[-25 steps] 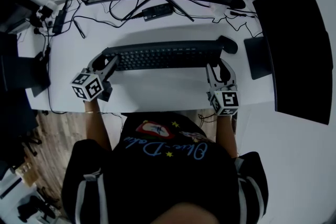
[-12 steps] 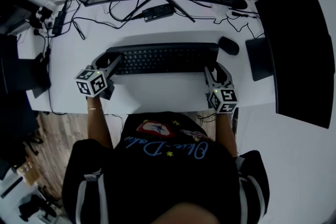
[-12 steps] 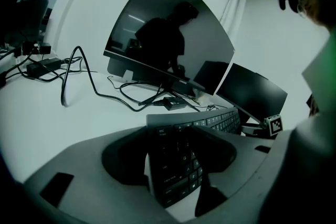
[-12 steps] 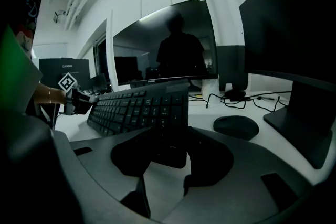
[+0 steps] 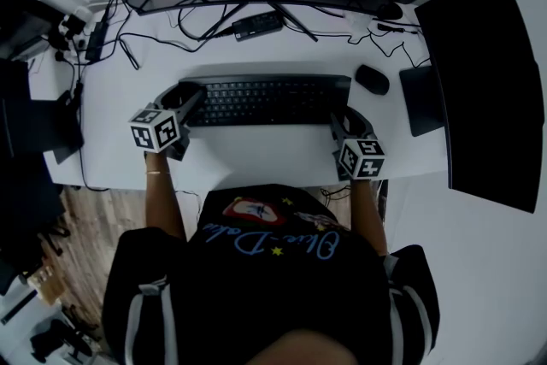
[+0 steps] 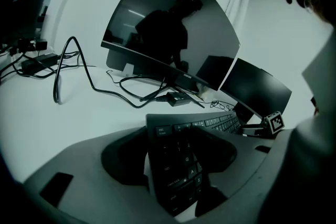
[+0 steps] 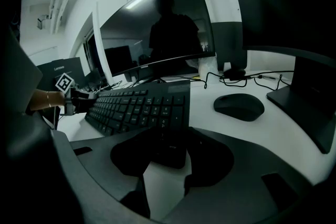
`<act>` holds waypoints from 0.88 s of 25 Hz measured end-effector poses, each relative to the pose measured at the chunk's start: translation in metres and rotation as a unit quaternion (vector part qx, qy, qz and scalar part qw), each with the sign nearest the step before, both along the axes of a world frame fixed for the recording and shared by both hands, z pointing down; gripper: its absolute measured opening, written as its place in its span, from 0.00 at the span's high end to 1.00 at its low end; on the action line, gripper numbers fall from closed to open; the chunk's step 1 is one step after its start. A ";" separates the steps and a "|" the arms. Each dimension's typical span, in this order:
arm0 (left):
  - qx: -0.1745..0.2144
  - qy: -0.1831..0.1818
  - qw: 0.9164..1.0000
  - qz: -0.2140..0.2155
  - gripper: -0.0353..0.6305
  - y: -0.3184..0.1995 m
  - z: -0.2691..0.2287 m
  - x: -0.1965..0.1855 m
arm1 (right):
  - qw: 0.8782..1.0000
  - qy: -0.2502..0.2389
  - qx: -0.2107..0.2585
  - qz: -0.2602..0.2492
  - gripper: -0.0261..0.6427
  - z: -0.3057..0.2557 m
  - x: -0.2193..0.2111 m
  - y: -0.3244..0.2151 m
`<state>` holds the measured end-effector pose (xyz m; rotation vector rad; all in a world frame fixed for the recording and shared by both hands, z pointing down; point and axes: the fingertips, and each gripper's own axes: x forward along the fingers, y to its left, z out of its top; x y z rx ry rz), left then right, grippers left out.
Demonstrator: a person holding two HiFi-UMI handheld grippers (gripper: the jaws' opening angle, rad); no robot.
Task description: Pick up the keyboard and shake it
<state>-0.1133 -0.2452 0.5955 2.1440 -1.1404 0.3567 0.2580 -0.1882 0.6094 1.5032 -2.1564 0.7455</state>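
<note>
Keyboard (image 5: 267, 101), one, clamped by two: left gripper (image 5: 182, 95), right gripper (image 5: 350, 117).

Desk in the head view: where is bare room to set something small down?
Bare: the strip between the keyboard and the desk's near edge, and the patch left of the keyboard, in front of the cables. Crowded: behind the keyboard, with cables and an adapter; the mouse on the right.
</note>
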 end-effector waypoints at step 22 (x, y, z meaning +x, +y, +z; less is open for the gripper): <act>-0.060 -0.038 0.997 -0.027 0.58 -0.007 0.032 -0.004 | 0.999 0.035 -0.028 -0.004 0.72 0.014 -0.001 -0.010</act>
